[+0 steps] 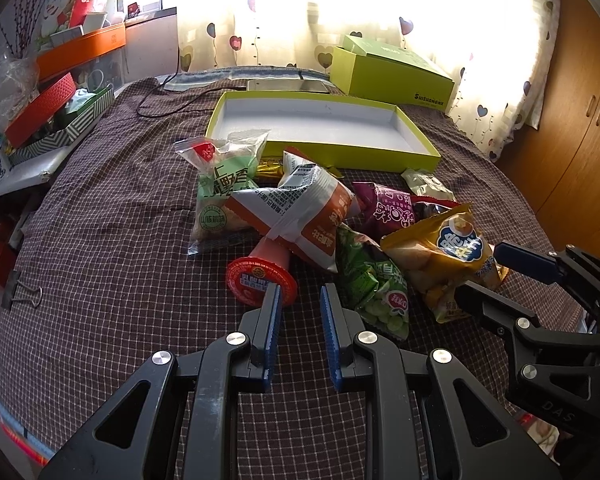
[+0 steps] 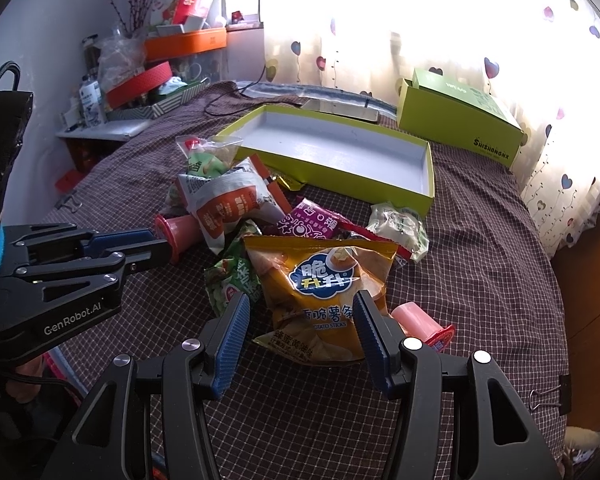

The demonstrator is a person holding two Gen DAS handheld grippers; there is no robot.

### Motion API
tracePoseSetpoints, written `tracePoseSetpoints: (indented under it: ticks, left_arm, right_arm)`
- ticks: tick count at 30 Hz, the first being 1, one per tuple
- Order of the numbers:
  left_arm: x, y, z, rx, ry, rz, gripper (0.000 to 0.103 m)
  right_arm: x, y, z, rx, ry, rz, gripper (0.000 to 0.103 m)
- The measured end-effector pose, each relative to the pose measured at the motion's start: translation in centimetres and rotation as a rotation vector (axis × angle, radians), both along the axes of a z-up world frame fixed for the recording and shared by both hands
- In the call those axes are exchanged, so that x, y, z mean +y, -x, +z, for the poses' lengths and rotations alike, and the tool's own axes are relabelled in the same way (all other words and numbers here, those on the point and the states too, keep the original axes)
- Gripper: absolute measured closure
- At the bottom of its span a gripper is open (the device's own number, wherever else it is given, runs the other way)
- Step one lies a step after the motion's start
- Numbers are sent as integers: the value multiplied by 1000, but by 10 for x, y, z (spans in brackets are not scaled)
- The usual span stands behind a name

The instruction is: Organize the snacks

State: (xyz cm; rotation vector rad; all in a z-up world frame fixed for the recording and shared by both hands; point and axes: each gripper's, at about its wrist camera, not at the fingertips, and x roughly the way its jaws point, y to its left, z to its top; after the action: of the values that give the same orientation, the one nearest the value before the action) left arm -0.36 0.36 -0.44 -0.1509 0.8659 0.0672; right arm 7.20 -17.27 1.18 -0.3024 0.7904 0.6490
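Two grippers are low over a bed with a brown checked cover, both with their blue pads apart and nothing held. The left gripper has only a narrow gap, and right in front of its left pad lies a red-lidded pink plastic cup on its side, lid facing the camera, basically touching the pad tip in the left wrist view. Just right of that gripper sits a green crinkly pea-snack bag.

The right gripper is spread much wider, and the yellow-orange potato-stick bag lies flat between its pads, the bag's near edge reaching in between them. A second pink cup with a red lid lies just beside its right pad.

Behind those is the rest of the pile: a white-and-orange pillow pack resting on the first cup, a clear bag with green print to its left, a purple packet, and a small pale green packet near the tray's corner.

Further back, an open lime-green cardboard tray with a white inside, and beyond it a closed lime-green box by the heart-print curtain.
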Motion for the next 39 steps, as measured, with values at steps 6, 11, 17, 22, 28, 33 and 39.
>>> tracePoseSetpoints:
  ticks: [6,11,17,22,28,33,39]
  left_arm:
    - [2,1,0,-1,14,-1,82]
    - [7,1,-1,-6,37,5,82]
    - [12,3,2,-20,44,11,82]
    - [15,3,5,-31,52,8,82]
    - [20,1,7,-38,58,13,82]
    - [27,-5,12,-54,87,8,82]
    - [29,-16,18,-72,86,-28,77]
  right_arm:
    - [-2,1,2,-10,-9,4,50]
    - [-2,1,4,-18,-17,7,50]
    - [-2,1,6,-24,-29,13,50]
    - [-2,-1,8,-28,-39,14,50]
    - [-4,-5,10,-23,-60,16,50]
    - [-5,-10,8,-12,-60,25,48]
    - [-7,-12,4,-1,-54,26,45]
